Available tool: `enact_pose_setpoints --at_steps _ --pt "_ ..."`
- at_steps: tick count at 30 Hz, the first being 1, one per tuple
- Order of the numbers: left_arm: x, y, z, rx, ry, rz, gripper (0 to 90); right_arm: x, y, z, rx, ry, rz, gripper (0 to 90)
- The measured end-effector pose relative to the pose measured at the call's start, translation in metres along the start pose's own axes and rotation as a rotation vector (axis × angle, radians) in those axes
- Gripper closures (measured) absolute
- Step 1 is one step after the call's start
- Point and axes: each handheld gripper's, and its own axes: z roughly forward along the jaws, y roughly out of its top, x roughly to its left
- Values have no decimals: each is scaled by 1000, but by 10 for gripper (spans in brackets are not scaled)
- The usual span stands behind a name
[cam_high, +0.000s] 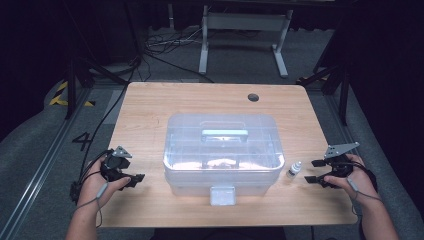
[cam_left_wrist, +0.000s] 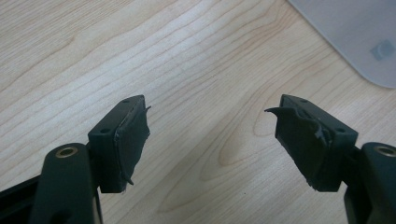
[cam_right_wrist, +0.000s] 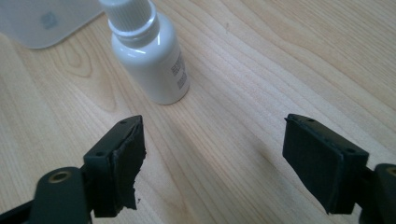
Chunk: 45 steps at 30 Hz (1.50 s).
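- A clear plastic storage box is sitting at the centre of the high view on a light wood surface, lid on, with a pale handle across its top and a latch on the near side.
- A small white dropper bottle is standing upright just beside the box, at its lower right corner, not touching it as far as can be told.
- The left tool is sitting at lower left of the high view, held in the person's left hand, well apart from the box, jaws pointing toward it.
- In the left gripper view, the left tool is showing its jaws spread wide with bare wood between them; a corner of the box is lying in the upper right of the frame.
- The right tool is sitting at lower right of the high view, in the right hand, jaws pointing at the bottle, near it but apart.
- In the right gripper view, the right tool is also spread wide, gripping nothing; the bottle is standing in the upper left of the frame, ahead of the left jaw, its printed label facing right.
- Pads on the left tool are looking torn at the edges.
- A cable hole is showing near the far edge of the surface.
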Motion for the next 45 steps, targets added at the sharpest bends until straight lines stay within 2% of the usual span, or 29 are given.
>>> enact_pose_setpoints --at_steps 2,6,10,13,16,19,23,25,29,31,36,37,39,41,43,45 --pt "0 0 0 -14 -9 -1 253 1 1 0 7 -10 -3 242" --pt "-2 4 -3 16 3 -24 270 2 2 -1 -3 -23 2 253" --pt "-4 7 -9 3 -34 -11 300 2 2 -1 -19 -25 13 274" --pt "-6 9 -14 12 -11 12 324 2 2 -2 -17 -28 5 295" --pt "-8 12 -21 -30 -31 -13 366 2 3 -2 -8 -21 -37 347" --pt "-9 14 -27 -73 -41 -23 374 4 3 0 -3 -1 -33 378" --pt "-10 15 -34 -98 -53 -25 401 5 3 1 22 3 -57 419" --pt "-11 15 -36 -102 -61 -25 404 5 3 -1 14 18 -47 419" --pt "-13 16 -39 -107 -70 -24 405 4 3 -3 9 10 -55 414" --pt "-14 18 -43 -118 -79 -39 404 4 3 -4 2 12 -55 417" --pt "-18 20 -50 -135 -73 -8 448 5 4 -5 -15 22 -60 433" --pt "-20 22 -53 -148 -71 -6 443 6 4 -5 -17 49 -37 454" --pt "-20 23 -55 -154 -78 -12 442 6 4 -5 -14 46 -40 444" --pt "-22 25 -58 -163 -106 -18 437 6 5 -6 3 28 -42 442" --pt "-25 27 -60 -181 -114 -6 396 9 6 -8 9 22 -45 448" --pt "-27 30 -60 -176 -112 15 383 11 8 -11 4 25 -60 455"
